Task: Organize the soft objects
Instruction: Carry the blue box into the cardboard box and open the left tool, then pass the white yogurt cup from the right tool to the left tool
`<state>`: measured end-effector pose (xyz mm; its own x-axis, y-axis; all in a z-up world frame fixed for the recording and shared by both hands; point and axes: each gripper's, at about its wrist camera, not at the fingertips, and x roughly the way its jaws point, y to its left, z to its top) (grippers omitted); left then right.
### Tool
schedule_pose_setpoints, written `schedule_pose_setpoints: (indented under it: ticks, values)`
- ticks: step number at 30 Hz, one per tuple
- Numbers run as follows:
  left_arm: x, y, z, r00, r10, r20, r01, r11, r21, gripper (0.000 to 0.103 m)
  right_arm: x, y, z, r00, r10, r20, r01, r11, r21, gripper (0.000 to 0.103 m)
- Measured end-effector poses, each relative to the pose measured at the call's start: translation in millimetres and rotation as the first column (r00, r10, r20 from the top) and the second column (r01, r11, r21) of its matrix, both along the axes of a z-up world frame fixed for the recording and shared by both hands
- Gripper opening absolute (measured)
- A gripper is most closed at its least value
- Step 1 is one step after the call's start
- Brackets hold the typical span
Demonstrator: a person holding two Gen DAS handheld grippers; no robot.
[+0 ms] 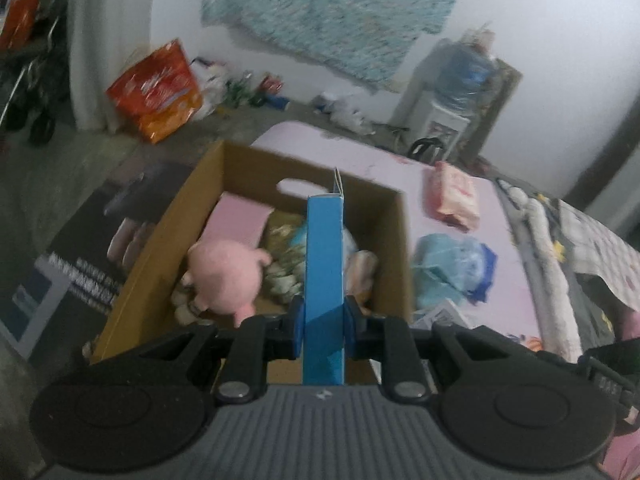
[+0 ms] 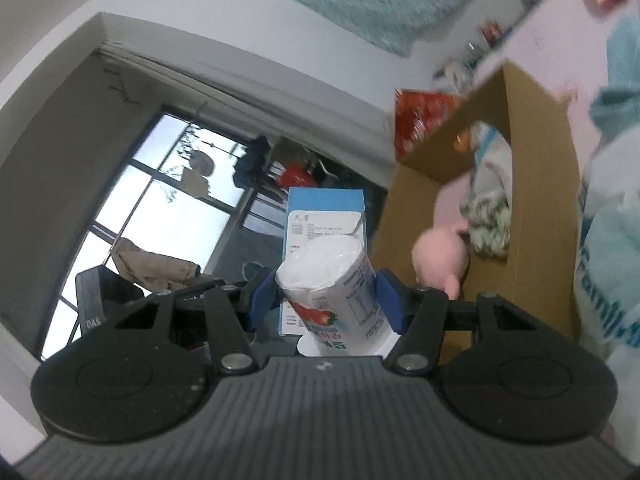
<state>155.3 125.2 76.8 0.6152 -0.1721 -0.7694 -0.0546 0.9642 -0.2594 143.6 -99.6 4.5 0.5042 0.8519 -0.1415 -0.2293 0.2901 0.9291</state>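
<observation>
My left gripper (image 1: 322,326) is shut on a slim blue carton (image 1: 324,264), held edge-on above an open cardboard box (image 1: 168,216). Inside the box lie a pink plush toy (image 1: 226,274), a pink pad and crumpled soft items. My right gripper (image 2: 326,300) is shut on a white strawberry yogurt cup (image 2: 340,292). Beyond it in the right wrist view hangs the blue carton (image 2: 326,208), its printed face towards the camera. To the right are the cardboard box (image 2: 536,184), seen tilted, and the plush toy (image 2: 438,258).
The box stands on a pale pink surface (image 1: 516,292) with a pink packet (image 1: 456,196) and a blue plastic-wrapped bundle (image 1: 452,272). An orange bag (image 1: 156,88) and clutter sit on the floor by the wall. A window (image 2: 160,208) fills the right wrist view's left side.
</observation>
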Motion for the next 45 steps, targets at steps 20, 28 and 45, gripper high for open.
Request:
schedule_pose_setpoints:
  ticks: [20,28,45]
  values:
    - [66,-26,-135,0.980,-0.060,-0.188,0.120,0.936,0.331,0.021,26,-33,-30,0.990,-0.128,-0.053,0.124,0.989,-0.082,0.055]
    - [55,-50,-137,0.944,-0.209,-0.255,0.269,0.936,0.227,0.073,24,-34,-31,0.990,-0.125,-0.059,0.120,0.989,-0.087,0.055]
    - [-80,-26,-37,0.886,-0.387,0.255,0.345,0.918,0.194,0.084,42,-8,-31,0.992,-0.035,-0.121,0.040,0.998,0.040,0.055]
